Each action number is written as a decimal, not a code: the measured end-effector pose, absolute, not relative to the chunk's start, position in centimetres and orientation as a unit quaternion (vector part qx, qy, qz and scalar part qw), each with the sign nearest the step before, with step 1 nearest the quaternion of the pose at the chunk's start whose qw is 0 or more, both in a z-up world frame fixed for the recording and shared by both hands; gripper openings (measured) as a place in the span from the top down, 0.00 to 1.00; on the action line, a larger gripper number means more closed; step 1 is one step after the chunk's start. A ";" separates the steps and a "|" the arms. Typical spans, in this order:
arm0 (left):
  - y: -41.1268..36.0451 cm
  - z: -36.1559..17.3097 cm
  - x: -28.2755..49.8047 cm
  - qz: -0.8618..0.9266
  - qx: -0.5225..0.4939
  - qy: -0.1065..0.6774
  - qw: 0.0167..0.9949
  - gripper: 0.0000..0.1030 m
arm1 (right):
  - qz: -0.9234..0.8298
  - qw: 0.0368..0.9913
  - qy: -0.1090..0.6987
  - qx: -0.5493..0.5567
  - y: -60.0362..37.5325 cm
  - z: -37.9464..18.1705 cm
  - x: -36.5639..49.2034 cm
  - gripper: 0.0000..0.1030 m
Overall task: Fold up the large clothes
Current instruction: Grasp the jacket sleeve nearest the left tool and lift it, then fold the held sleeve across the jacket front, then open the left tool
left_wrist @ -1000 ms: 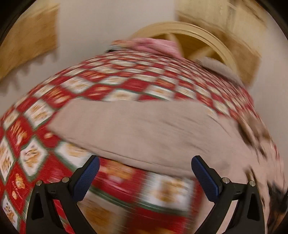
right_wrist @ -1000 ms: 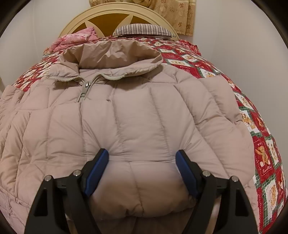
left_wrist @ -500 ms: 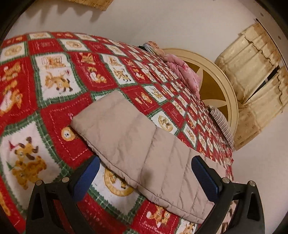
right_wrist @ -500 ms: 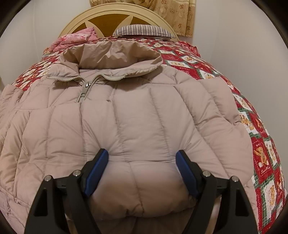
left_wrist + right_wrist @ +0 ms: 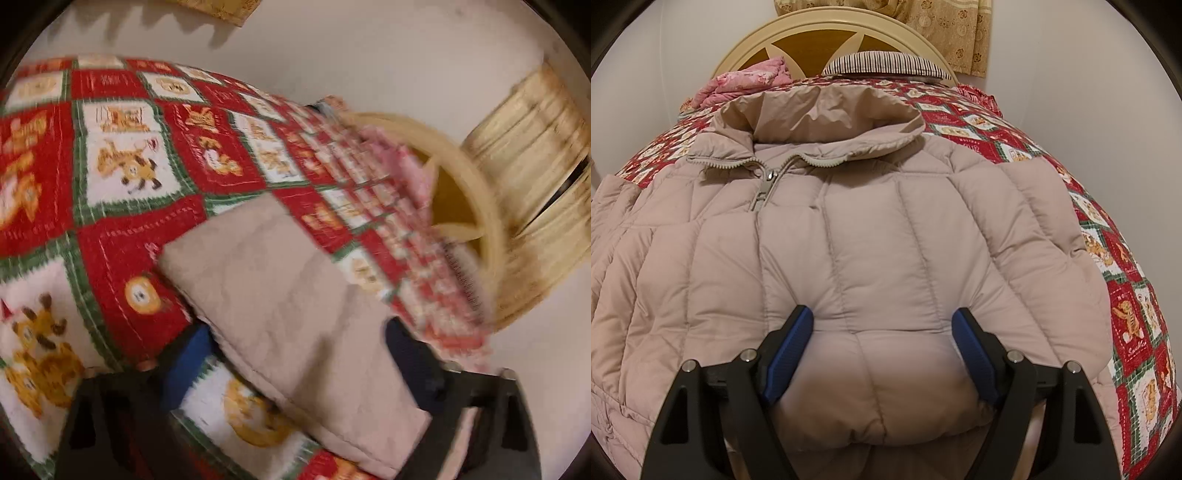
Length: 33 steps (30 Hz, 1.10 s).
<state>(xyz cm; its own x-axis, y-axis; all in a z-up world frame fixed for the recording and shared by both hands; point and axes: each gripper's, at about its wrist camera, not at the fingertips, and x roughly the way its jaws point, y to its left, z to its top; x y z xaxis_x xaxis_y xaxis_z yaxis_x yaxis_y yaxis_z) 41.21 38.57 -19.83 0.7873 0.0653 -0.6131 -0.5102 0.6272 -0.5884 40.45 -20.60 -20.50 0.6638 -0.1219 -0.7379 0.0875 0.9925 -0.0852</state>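
Straddling a puffy bulge at the hem of the jacket [image 5: 871,243], the right gripper [image 5: 882,354] had its blue fingers [image 5: 788,349] spread wide, the padding swelling up between them but not pinched. The left gripper [image 5: 291,369] also stood with its fingers apart, either side of the jacket's sleeve [image 5: 291,314], which lay stretched out flat over the quilt [image 5: 122,166]; that view was blurred, so whether a pad touched the sleeve could not be told.

The jacket lay face up on the bed, zipped, its collar toward the headboard [image 5: 827,40] and the striped pillow [image 5: 886,64].

The likely trouble was slippage. Slick, springy padding could squeeze out of either grip if the fingers shut on too shallow a bite, and the fold would spring open again. The left fingers might also catch the quilt under the sleeve and drag it along. A sleeve swung across too fast would probably land crooked or bunched on the chest.
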 end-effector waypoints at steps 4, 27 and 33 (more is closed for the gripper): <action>38.9 -20.1 42.1 0.193 -0.365 0.314 0.855 0.96 | -0.057 0.912 0.406 -0.020 -20.6 -20.5 40.4 0.21; 27.4 -1.2 36.3 0.045 -0.216 0.152 0.964 0.98 | -0.050 0.914 0.402 -0.010 -20.7 -20.3 40.4 0.20; 19.6 1.2 37.1 -0.031 -0.175 0.150 0.973 0.98 | -0.046 0.915 0.400 -0.006 -20.9 -20.3 40.4 0.19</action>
<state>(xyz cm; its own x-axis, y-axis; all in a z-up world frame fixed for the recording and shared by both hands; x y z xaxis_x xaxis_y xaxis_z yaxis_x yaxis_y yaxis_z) 37.13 19.63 1.22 0.9532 -0.1127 -0.2805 0.0075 0.9365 -0.3506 40.35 -20.94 -20.33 0.6755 -0.0887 -0.7320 0.0790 0.9957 -0.0478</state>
